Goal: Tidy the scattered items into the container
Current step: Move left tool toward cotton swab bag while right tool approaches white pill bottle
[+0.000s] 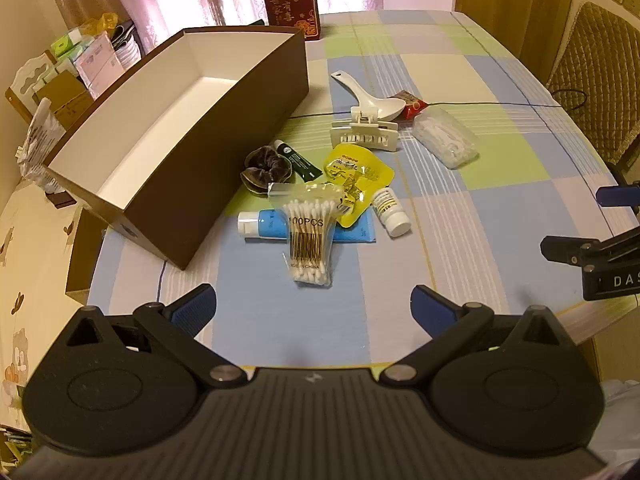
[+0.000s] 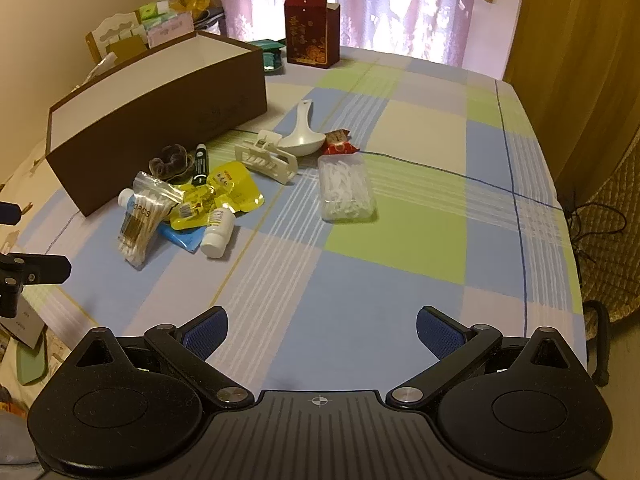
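A brown box [image 1: 224, 136] with a white empty inside stands at the left of the checked tablecloth; it also shows in the right wrist view [image 2: 160, 120]. Beside it lie a cotton swab bag [image 1: 308, 236], a blue tube [image 1: 264, 224], a yellow pouch [image 1: 356, 176], a white bottle [image 1: 392, 212], a dark scrunchie [image 1: 266, 170], a white hair claw [image 1: 364, 134], a white spoon [image 1: 372, 100] and a clear floss pick box [image 2: 346, 190]. My left gripper [image 1: 314, 308] is open and empty, just short of the swab bag. My right gripper [image 2: 322, 330] is open and empty over bare cloth.
A red gift box [image 1: 292, 4] stands at the far edge by the curtain. A cluttered shelf [image 1: 80, 64] sits left of the brown box. A padded chair [image 1: 596, 80] is at the right. The tablecloth [image 2: 400, 240] is bare right of the pile.
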Demonstrator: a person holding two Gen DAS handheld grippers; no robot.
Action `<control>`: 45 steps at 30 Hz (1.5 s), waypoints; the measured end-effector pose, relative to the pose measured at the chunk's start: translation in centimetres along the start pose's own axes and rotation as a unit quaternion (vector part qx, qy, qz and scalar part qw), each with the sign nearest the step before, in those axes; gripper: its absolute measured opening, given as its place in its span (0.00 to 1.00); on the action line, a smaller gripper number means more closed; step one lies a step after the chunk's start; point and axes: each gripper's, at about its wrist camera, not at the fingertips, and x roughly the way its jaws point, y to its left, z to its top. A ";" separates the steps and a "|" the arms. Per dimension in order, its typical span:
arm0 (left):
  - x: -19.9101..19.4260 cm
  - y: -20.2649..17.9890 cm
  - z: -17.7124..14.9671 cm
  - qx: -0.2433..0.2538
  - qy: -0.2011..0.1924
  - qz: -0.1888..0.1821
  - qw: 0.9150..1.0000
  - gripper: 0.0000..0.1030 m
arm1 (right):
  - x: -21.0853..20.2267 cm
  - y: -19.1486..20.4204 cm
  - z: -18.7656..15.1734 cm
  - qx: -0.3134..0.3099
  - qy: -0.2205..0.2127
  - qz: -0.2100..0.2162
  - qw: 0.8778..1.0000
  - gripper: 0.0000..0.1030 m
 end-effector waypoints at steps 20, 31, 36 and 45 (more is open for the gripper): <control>-0.3 0.3 -0.9 -0.012 0.007 0.007 1.000 0.99 | -0.1 0.4 0.0 -0.009 -0.001 0.011 1.000 1.00; 0.0 0.3 -0.9 -0.024 0.019 0.004 1.000 0.99 | 0.6 0.4 0.5 -0.019 0.000 0.019 1.000 1.00; 0.5 0.3 -0.8 -0.032 0.029 -0.011 0.999 0.99 | 1.0 0.1 0.8 -0.020 0.003 0.023 1.000 1.00; 0.5 0.3 -0.3 -0.032 0.004 0.009 0.999 0.99 | 2.0 -0.3 1.5 -0.030 0.007 0.029 0.999 1.00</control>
